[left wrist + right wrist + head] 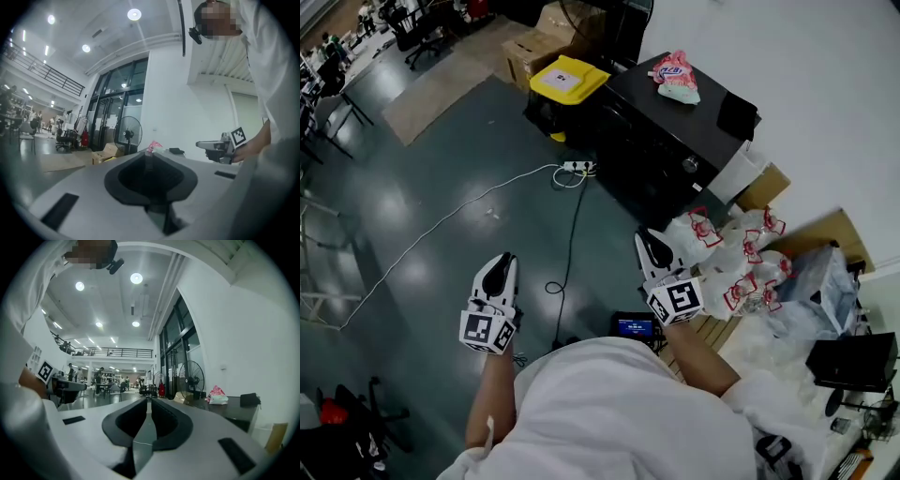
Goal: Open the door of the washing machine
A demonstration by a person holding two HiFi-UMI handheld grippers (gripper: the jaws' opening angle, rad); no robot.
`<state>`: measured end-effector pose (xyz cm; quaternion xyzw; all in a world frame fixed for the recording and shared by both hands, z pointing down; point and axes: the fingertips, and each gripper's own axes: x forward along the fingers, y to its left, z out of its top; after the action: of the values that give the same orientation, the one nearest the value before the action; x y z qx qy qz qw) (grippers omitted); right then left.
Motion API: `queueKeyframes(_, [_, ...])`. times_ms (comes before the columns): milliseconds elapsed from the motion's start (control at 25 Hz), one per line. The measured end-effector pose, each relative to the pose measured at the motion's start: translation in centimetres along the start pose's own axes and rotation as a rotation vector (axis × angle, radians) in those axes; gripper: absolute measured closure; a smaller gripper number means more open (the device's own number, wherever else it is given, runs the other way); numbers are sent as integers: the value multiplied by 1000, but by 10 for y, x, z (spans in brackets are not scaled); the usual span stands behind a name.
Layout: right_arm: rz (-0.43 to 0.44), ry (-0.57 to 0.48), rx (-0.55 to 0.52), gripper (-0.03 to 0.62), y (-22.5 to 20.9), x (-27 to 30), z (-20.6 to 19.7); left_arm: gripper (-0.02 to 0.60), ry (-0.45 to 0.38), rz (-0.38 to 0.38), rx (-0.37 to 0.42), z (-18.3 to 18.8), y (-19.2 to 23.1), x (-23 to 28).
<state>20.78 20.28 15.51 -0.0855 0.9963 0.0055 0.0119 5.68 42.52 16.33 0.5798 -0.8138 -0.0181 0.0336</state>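
the black washing machine stands by the white wall with a pink bag on top and a yellow-lidded box just beside it. both claws are held level, well apart from the machine. the left claw is closed and empty. the right claw, the nearer one to the machine, is closed and empty too.
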Motion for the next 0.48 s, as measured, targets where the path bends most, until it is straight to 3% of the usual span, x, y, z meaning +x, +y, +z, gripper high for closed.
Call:
queueKeyframes(240, [-56, 32, -20, 544, 9, -21, -9, 537, -8, -68, -25, -10, -13, -7])
queueKeyframes(480, [-94, 71, -13, 543, 28, -51, -26, 537, 2, -43, -16, -19, -16, -33])
